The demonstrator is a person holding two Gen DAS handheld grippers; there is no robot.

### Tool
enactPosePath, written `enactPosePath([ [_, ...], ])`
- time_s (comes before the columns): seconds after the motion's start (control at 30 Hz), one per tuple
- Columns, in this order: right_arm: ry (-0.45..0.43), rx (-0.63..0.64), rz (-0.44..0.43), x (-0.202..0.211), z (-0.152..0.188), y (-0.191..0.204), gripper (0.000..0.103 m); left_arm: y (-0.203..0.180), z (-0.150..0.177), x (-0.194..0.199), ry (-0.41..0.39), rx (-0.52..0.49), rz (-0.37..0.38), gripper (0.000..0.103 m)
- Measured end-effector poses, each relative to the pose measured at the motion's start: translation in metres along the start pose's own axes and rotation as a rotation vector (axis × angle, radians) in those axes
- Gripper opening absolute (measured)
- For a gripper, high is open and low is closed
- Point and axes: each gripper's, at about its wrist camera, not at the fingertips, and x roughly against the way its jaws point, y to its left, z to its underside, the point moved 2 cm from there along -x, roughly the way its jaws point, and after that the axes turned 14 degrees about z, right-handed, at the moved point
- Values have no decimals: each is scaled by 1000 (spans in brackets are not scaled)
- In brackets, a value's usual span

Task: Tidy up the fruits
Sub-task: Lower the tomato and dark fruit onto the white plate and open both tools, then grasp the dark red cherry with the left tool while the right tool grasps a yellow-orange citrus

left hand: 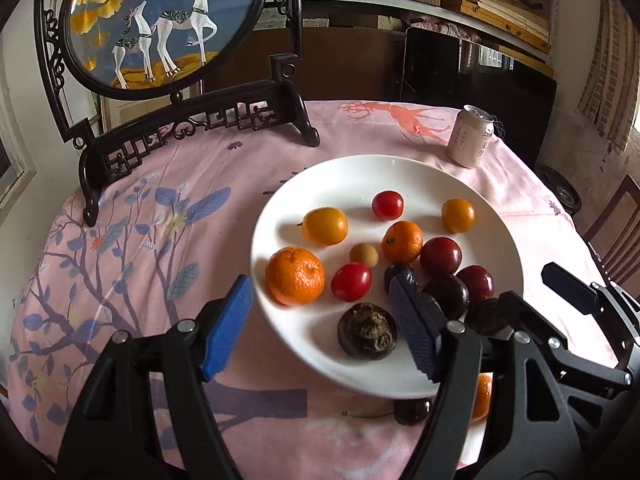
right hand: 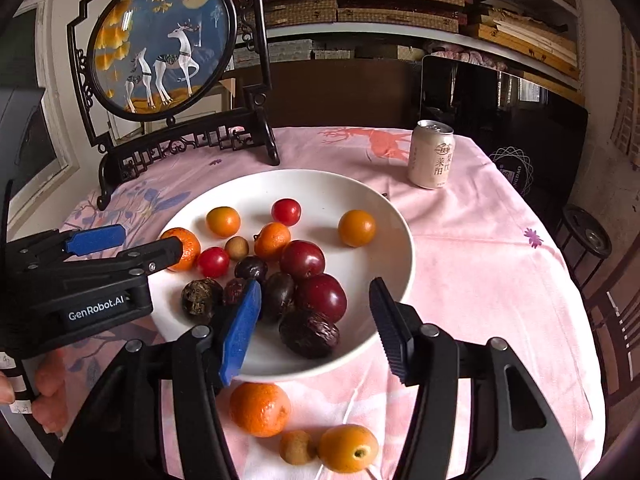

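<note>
- Round table (right hand: 480,280) under pink floral cloth.
- Carved dark stand holding a deer painting (left hand: 160,20) at the far left.
- Shelves (right hand: 420,4) stacked with woven boxes behind.
- Dark wooden chair (right hand: 616,312) at right.

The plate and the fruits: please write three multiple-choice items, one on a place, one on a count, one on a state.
1. Where is the can?
A. on the plate
B. on the cloth behind the plate
C. in a gripper

2. How many fruits lie on the cloth before the plate in the right wrist view?
A. one
B. three
C. five

3. How is the right gripper?
A. open, holding nothing
B. shut on a mandarin
C. shut on the can

Answers: 1 B, it stands upright on the cloth beyond the rim. 2 B, a mandarin, a longan and a kumquat. 3 A, its fingers stand apart.
</note>
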Motion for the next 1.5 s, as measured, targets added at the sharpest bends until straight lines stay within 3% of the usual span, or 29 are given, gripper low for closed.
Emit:
enactPosePath([
  [0.33,45,-87,-15,41,48,-45,57,-8,51,33,26,4,43,84],
  [0.73,142,-66,-48,56,98,-45,57,-28,99,28,112,-52,55,88],
  [1.13,205,58,47,22,100,-29,57,-17,111,11,153,-18,93,88],
  [1.2,208,72,50,17,97,-28,57,-16,112,8,160,-15,96,88],
  [1.3,208,92,55,9,92,-26,47,-16,113,5,168,-16,109,88],
  [1.5,194,144,22,-5,80,-17,47,-16,114,3,168,-27,114,88],
])
